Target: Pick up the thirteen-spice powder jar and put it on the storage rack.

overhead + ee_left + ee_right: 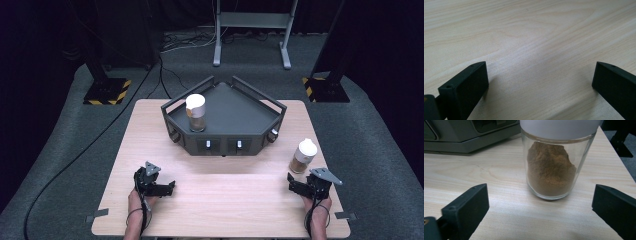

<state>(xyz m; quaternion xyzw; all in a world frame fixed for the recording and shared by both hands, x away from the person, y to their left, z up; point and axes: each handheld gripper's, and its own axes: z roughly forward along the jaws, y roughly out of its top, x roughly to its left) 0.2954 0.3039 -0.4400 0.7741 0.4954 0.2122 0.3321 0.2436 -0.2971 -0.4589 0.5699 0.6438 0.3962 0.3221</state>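
Two jars: one sits on the tray [260, 112], the near jar [551, 167] stands on the bench [225, 200] just ahead of my right gripper [540, 212]; both grippers' jaws gape empty; I judge the reach pending: advance, straddle the glass, close.

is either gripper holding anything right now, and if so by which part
Nothing is held. The right gripper stands open just short of the spice jar on the table; the left gripper is open over bare wood.

No readable text, label, brand or number appears on anything here.
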